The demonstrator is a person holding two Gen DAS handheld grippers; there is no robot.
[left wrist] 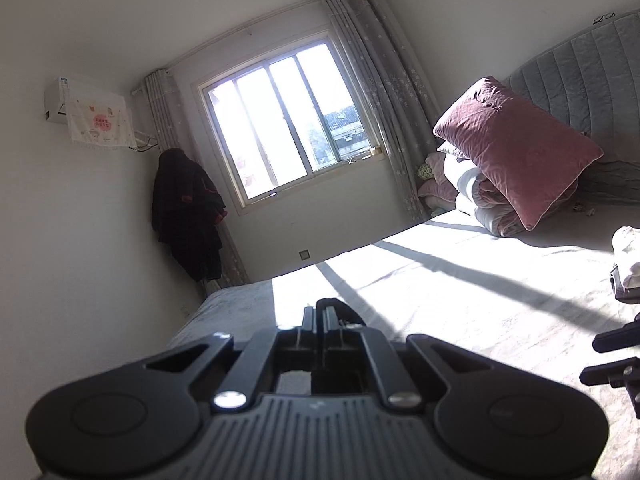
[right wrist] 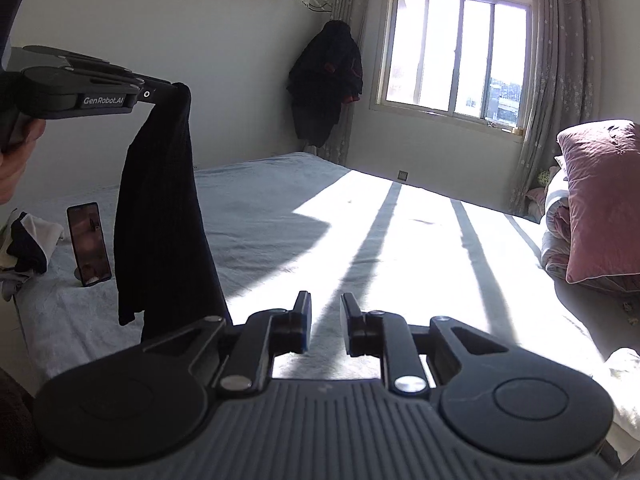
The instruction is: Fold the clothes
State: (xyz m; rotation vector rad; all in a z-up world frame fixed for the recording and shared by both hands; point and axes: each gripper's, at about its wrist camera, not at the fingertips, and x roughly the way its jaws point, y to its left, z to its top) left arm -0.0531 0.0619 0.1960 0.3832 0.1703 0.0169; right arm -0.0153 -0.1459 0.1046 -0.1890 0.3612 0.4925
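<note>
My left gripper (left wrist: 319,310) is shut on a black garment (left wrist: 344,310); only a dark fold shows past its tips in the left wrist view. In the right wrist view the left gripper (right wrist: 181,89) is raised at the upper left and the black garment (right wrist: 164,216) hangs down from it, its lower end near the bed (right wrist: 280,208). My right gripper (right wrist: 325,308) is open and empty, low over the sunlit sheet, to the right of the hanging garment. Part of the right gripper shows at the right edge of the left wrist view (left wrist: 616,356).
A phone (right wrist: 89,243) stands upright on the bed at left, beside a small pile of clothes (right wrist: 24,248). A pink pillow (right wrist: 604,200) on folded bedding lies at the headboard (left wrist: 580,76). A dark coat (right wrist: 326,80) hangs in the corner by the window (right wrist: 456,52). White cloth (left wrist: 628,252) lies at right.
</note>
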